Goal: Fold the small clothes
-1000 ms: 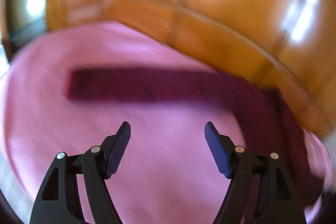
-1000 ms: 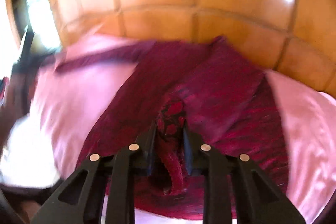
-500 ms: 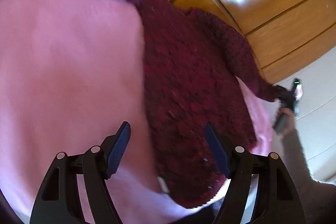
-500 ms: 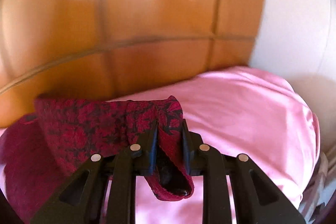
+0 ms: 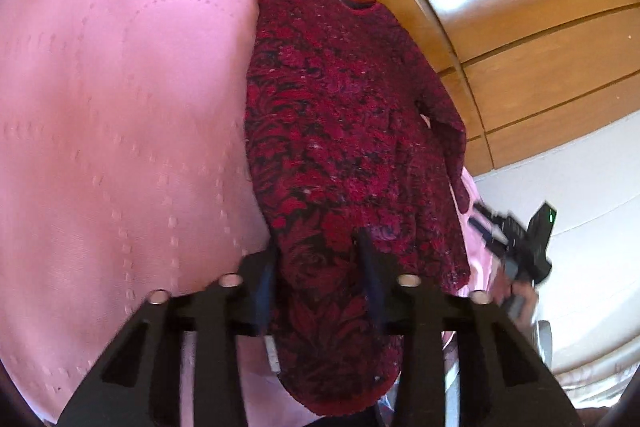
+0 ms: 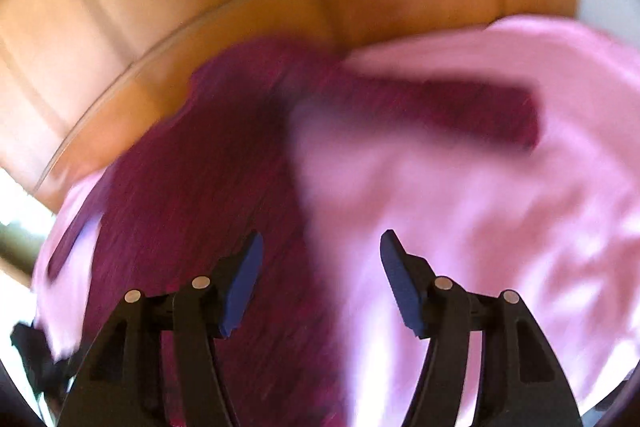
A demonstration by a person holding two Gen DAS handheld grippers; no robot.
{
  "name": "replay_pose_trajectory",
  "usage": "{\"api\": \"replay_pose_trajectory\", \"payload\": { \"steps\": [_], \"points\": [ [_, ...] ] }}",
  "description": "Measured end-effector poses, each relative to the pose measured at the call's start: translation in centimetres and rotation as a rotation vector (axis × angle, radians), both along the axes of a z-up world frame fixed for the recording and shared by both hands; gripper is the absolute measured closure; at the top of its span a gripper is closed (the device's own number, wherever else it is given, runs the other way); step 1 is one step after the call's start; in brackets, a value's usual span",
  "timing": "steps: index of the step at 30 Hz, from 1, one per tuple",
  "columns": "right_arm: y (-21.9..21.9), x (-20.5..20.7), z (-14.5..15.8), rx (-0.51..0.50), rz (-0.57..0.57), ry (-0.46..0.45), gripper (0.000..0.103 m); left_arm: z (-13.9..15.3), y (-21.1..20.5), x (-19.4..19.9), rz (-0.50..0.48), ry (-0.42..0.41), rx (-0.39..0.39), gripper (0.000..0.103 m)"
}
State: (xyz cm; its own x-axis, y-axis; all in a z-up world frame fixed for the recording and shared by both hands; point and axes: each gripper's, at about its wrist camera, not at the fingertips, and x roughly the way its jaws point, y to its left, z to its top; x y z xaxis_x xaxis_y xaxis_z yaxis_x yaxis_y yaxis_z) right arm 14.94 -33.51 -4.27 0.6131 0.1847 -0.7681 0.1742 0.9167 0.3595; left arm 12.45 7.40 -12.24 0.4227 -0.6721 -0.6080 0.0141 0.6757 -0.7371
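We held the left gripper (image 5: 318,261) at the near hem of the dark red knitted sweater (image 5: 344,131), and its fingers (image 5: 370,279) were closing with a fold of the knit bunched up between them, the pads pressing into it on both sides. The sweater lay along the right part of a pink quilted bedcover (image 5: 120,127), its body running away from us toward the wooden panelling (image 5: 532,27), the neckline at the far end and one sleeve stretched off to the upper left across the pink cover. In the same view our right gripper (image 5: 516,239) showed past the sweater's right edge, blurred, beside the bed.

Through the right wrist camera everything was smeared. There the right gripper's fingers (image 6: 244,279) were opening, standing apart with nothing clamped between them; the sweater's body lay beneath the left finger and the bare pink cover beneath the right one, a sleeve reaching off to the right.
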Motion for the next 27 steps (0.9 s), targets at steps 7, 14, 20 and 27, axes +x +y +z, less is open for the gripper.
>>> {"api": "replay_pose_trajectory", "payload": {
  "steps": [7, 14, 20, 27],
  "points": [
    [5.0, -2.9, -1.3, -0.121, 0.091, 0.103, 0.086, 2.0, -0.5, 0.7, -0.027, -0.064, 0.097, 0.090],
    [7.0, -6.2, 5.3, -0.164, 0.178, -0.040, 0.092, 8.9, 2.0, 0.3, -0.040, -0.222, 0.165, 0.091],
    [11.6, -11.0, 2.8, -0.147, 0.327, 0.042, 0.093, 8.1, 5.6, -3.2, -0.044, -0.180, 0.303, 0.091],
    [13.0, -15.1, -4.1, -0.108, 0.313, 0.223, 0.093, 1.4, 6.4, -7.5, -0.022, 0.004, 0.307, 0.091]
  ]
}}
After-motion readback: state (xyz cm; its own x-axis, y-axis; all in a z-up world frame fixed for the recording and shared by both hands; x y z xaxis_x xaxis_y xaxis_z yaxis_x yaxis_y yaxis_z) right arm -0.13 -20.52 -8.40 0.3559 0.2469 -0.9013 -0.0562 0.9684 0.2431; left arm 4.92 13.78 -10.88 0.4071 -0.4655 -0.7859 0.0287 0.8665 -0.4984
